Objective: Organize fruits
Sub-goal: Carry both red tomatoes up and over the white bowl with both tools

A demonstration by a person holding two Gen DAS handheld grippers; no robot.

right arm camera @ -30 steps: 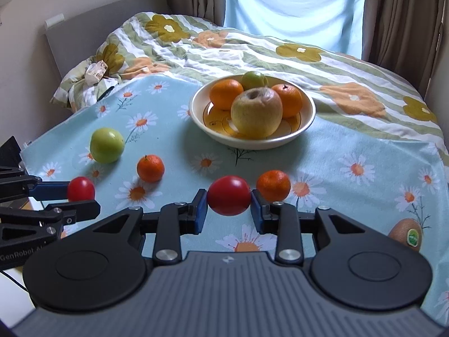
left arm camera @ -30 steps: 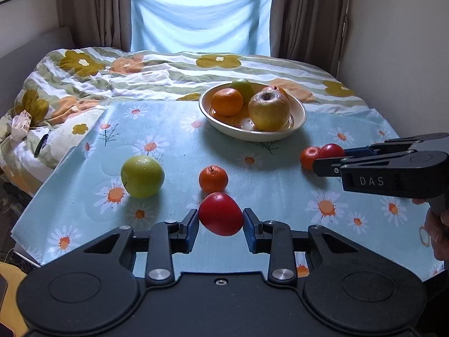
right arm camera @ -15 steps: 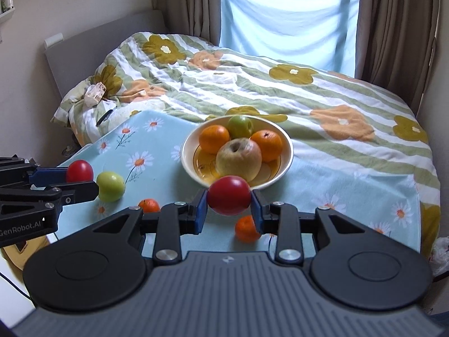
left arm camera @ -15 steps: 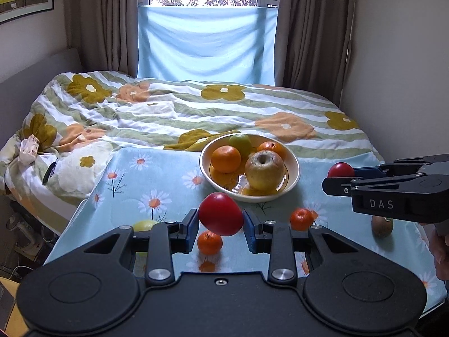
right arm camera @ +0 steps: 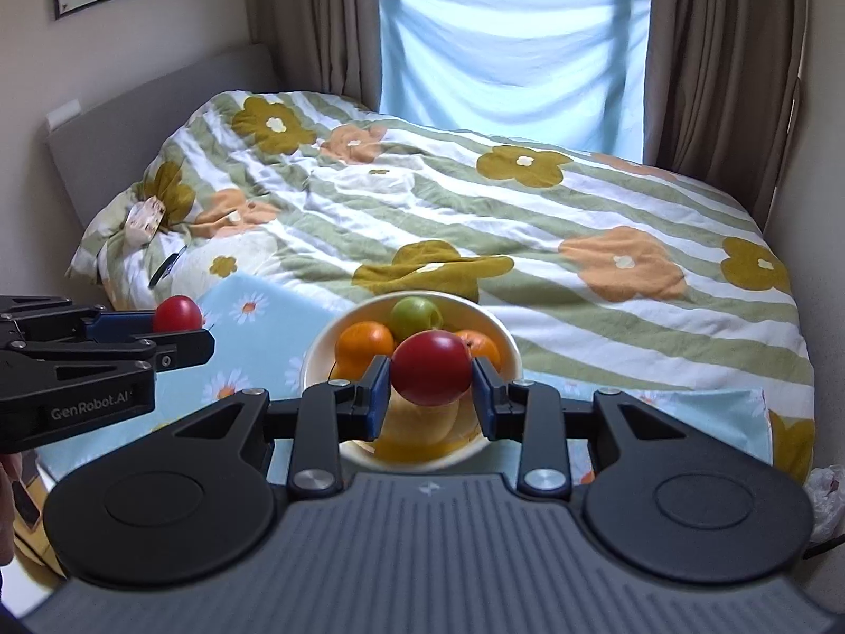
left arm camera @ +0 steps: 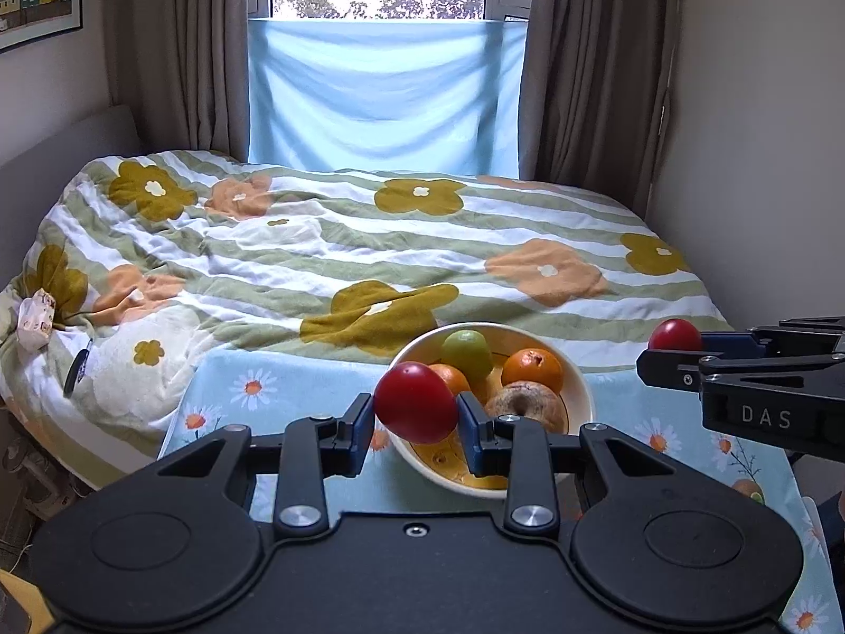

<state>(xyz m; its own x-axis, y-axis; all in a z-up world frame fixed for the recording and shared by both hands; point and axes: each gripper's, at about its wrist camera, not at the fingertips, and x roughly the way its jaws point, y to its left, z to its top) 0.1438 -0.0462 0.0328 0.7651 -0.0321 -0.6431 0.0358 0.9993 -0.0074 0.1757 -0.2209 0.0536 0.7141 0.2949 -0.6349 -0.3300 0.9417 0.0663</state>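
The left claw [left arm camera: 416, 419] grips a red tomato [left arm camera: 415, 402] between its blue pads, held in the air in front of the near left rim of the white bowl [left arm camera: 580, 388]. The right claw [right arm camera: 431, 388] is clamped on a second red tomato [right arm camera: 430, 367], also aloft, lined up in its own view with the middle of the bowl. From the left wrist camera the right claw's tomato shows off to the right of the bowl; from the right wrist camera the left one sits well left of it.

Inside the bowl lie a green apple [left arm camera: 467, 354], two oranges [left arm camera: 532, 371] and a yellowish-brown apple [left arm camera: 525, 410]. The bowl rests on a light blue daisy-print cloth [left arm camera: 274, 385] beside the bed with its striped floral duvet [left arm camera: 369, 243]. A kiwi [left arm camera: 746, 489] lies on the cloth at the right edge.
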